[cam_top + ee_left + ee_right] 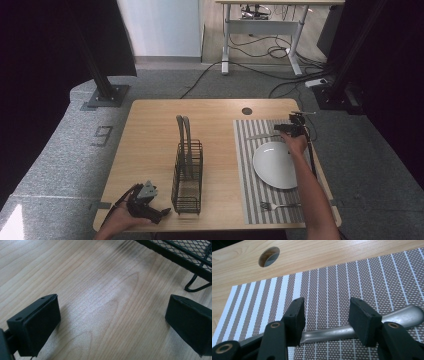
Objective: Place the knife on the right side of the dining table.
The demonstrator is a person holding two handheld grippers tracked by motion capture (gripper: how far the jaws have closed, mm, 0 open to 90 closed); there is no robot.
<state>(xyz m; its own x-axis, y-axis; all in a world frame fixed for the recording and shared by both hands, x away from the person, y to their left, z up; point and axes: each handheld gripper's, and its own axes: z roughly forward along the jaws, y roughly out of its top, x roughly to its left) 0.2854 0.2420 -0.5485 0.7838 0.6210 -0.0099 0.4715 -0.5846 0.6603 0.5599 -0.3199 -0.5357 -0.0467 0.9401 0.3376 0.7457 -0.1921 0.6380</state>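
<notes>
A silver knife [262, 136] lies on the striped placemat [250, 195] just beyond the white plate [275, 164]. My right gripper [289, 129] is low over it. In the right gripper view the gripper [325, 317] is open, one jaw on each side of the knife's handle [332, 333], and the pads [362, 320] stand clear of the metal. A fork [280, 205] rests at the placemat's near end. My left gripper [161, 212] sits at the near left by the black wire basket [187, 175]; it [112, 317] is open wide over bare wood.
Two grey handles [182, 131] rise from the basket's far end. The basket's foot and mesh wall [180, 255] are close to the left jaws. A round cable hole [269, 256] lies beyond the placemat. Black stands and cables are on the floor behind the table.
</notes>
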